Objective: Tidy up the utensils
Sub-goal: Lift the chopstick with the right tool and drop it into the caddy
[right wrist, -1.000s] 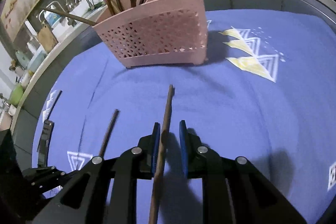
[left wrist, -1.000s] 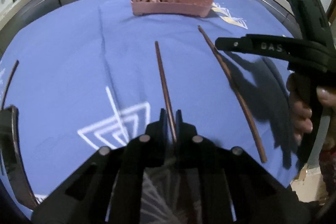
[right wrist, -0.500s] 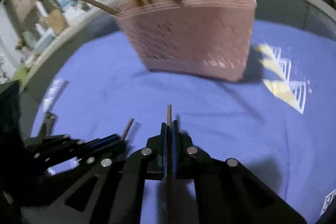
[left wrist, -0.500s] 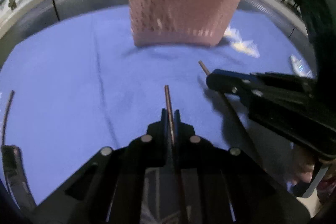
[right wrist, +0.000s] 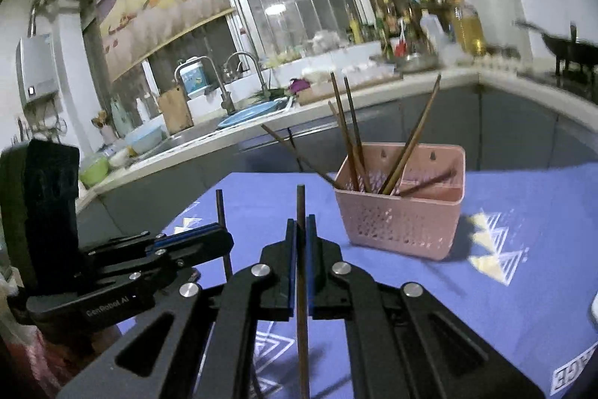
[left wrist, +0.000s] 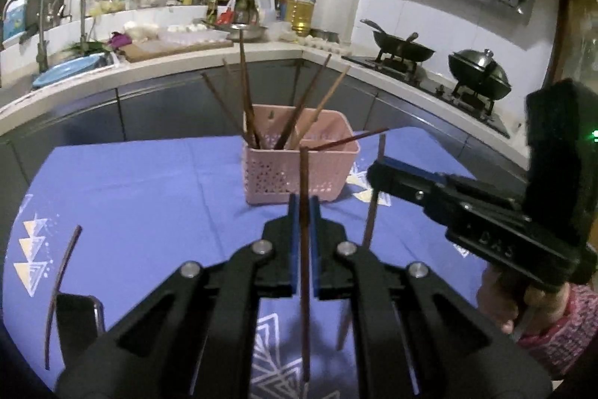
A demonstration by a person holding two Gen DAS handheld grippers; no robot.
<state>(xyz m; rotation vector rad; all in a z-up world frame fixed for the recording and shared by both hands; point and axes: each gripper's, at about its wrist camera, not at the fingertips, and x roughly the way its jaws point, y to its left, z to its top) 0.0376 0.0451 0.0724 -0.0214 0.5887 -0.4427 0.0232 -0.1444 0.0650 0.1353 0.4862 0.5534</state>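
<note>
My left gripper (left wrist: 303, 202) is shut on a dark brown chopstick (left wrist: 304, 171), held in the air with its tip towards the pink perforated basket (left wrist: 299, 174). That basket stands on the blue cloth and holds several chopsticks leaning outward. My right gripper (right wrist: 301, 225) is shut on a second chopstick (right wrist: 300, 202), also lifted, with the basket (right wrist: 403, 223) ahead and to its right. Each gripper shows in the other's view: the right one (left wrist: 376, 171) grips its chopstick (left wrist: 372, 219), and the left one (right wrist: 223, 234) grips its chopstick (right wrist: 220, 208).
One more chopstick (left wrist: 61, 272) lies on the blue cloth (left wrist: 149, 197) at the left, beside a dark utensil handle (left wrist: 80, 320). Behind the table runs a kitchen counter with a sink (right wrist: 254, 111) and a stove with woks (left wrist: 478, 77). A person's hand (left wrist: 501, 298) holds the right gripper.
Both grippers closed on their chopsticks and lifted them off the cloth. Both views tilted up, so the basket now sits lower and the kitchen shows behind it.
</note>
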